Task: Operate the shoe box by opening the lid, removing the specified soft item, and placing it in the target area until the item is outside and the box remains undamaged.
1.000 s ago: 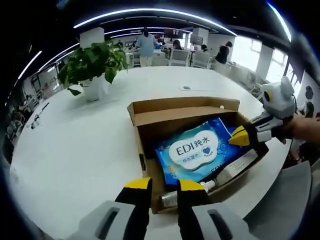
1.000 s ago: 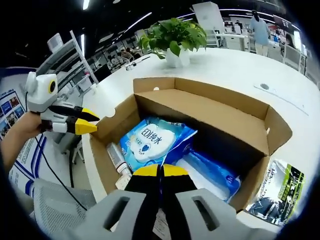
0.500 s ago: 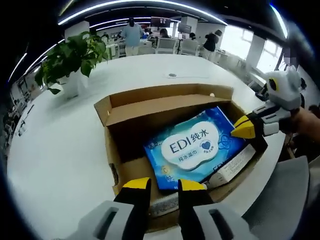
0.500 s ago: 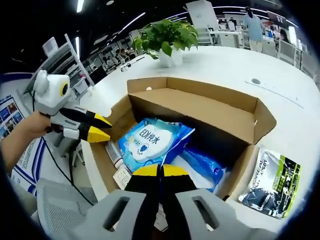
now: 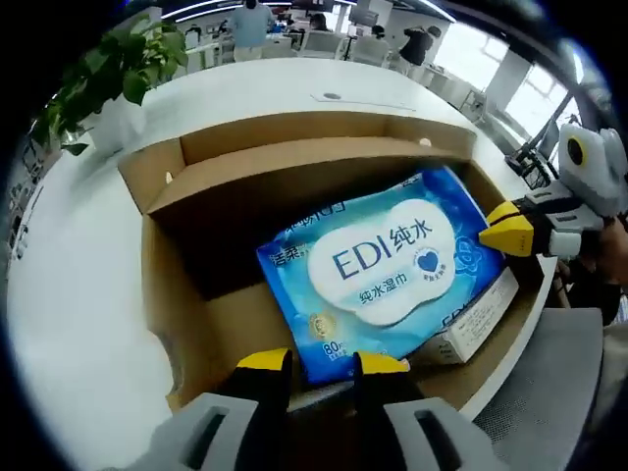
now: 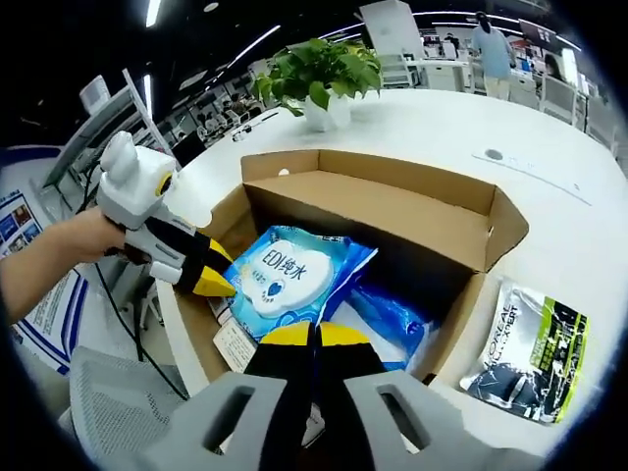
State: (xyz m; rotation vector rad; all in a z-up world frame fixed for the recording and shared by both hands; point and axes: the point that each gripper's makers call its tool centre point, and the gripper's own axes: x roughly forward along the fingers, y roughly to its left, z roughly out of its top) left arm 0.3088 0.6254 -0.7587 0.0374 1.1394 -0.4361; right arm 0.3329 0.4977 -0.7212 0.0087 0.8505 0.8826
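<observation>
The open cardboard shoe box [image 5: 196, 294] is being shown on a white round table [image 5: 88, 245], its lid folded back and standing behind the cavity. A blue pack of EDI wet wipes [image 5: 383, 270] is lying inside the box, tilted against the contents beneath it; it is the soft item and it is still within the box walls. A white carton [image 5: 476, 319] is being seen just beside the pack's lower edge.

In the left gripper view, the left gripper [image 5: 322, 365] is being held over the near wall of the box, its yellow-tipped jaws standing narrowly apart with nothing between them. The right gripper [image 5: 510, 231] is entering from the right, at the pack's far corner.

In the right gripper view, the right gripper [image 6: 314, 337] is being held over the near edge of the box with its jaws pressed together and nothing clamped. The same wipes pack [image 6: 285, 280] is being shown beside a second blue soft pack [image 6: 392, 324] lying deeper in the box. The left gripper [image 6: 211, 275], carried by a hand [image 6: 83, 245], is reaching into the box at the pack's left edge. A green-and-black sachet [image 6: 525, 343] is lying on the table outside the box, just beside its right wall. A potted plant [image 6: 319, 78] is standing on the table behind the box.
</observation>
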